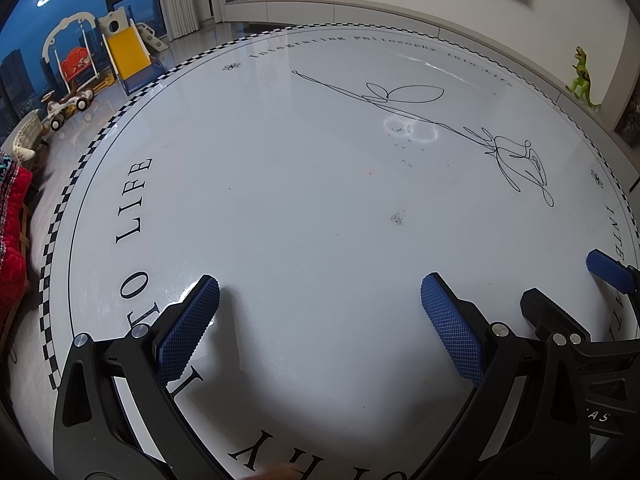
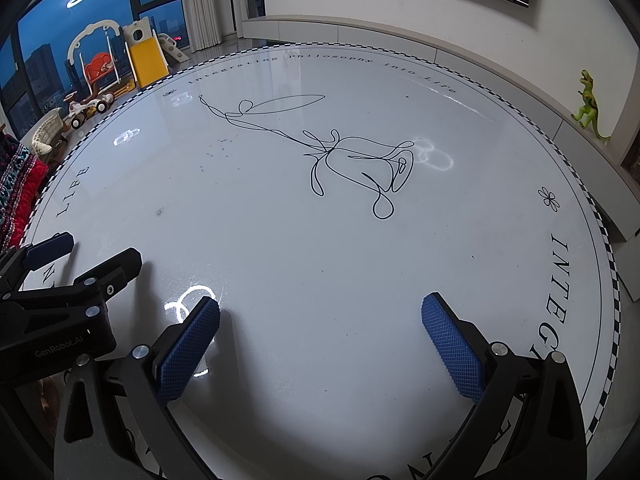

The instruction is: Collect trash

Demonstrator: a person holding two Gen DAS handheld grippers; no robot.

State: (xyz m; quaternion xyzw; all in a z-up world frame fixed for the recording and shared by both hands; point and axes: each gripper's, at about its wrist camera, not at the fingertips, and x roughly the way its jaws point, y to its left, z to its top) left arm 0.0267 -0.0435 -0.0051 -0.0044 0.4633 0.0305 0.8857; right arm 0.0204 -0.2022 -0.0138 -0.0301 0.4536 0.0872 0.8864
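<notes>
A round white table with a black line-drawn flower and ring lettering fills both views. No trash item shows on it, only a small dark smudge and a tiny red speck. My left gripper hovers low over the near part of the table, open, with nothing between its blue pads. My right gripper is open too and holds nothing. Each gripper shows in the other's view: the right gripper at the right edge, the left gripper at the left edge.
A green toy dinosaur stands on a low ledge beyond the table's right side, the same dinosaur in the right wrist view. On the floor at the far left are a yellow toy slide, a swing and a ride-on car. Red cushions lie at the left.
</notes>
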